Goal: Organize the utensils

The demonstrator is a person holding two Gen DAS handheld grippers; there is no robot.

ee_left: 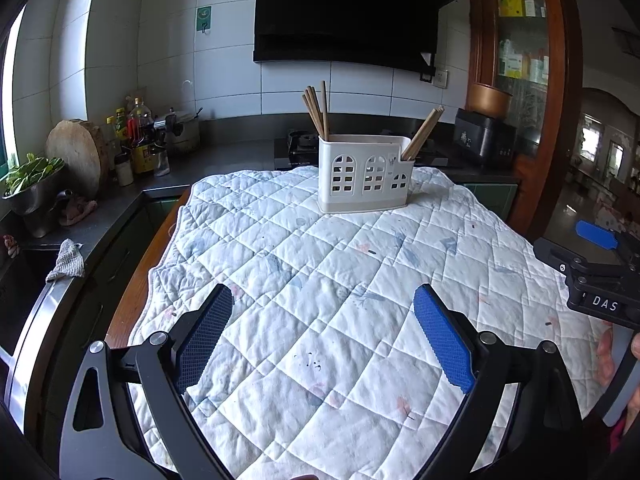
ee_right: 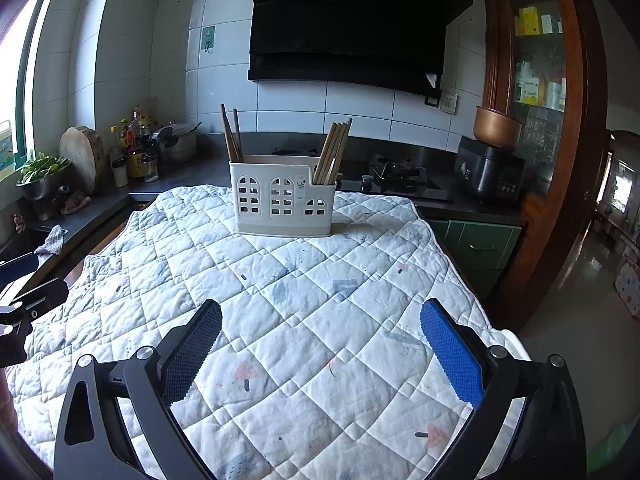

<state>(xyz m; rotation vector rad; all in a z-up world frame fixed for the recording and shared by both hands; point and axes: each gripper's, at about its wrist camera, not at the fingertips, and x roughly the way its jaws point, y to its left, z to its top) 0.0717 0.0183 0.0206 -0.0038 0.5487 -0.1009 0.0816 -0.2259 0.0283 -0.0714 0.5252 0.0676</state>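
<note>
On the quilted cloth (ee_right: 320, 300) covering the worktop: one white utensil caddy (ee_right: 282, 204), upright at the far middle, holding wooden chopsticks in two bunches, one (ee_right: 232, 136) in its left compartment and one (ee_right: 334, 152) in its right. Left tongs (ee_left: 324, 336) and right tongs (ee_right: 320, 352): both spread wide, empty, above the near cloth, well apart from the caddy.

A white plastic utensil holder (ee_right: 283, 200) with arched window cut-outs stands upright on the quilted cloth at the far end of the surface. One bundle of wooden chopsticks (ee_right: 231, 136) stands nearly upright in its left compartment. A second bundle of chopsticks (ee_right: 334, 152) leans to the right in its lower right compartment.
</note>
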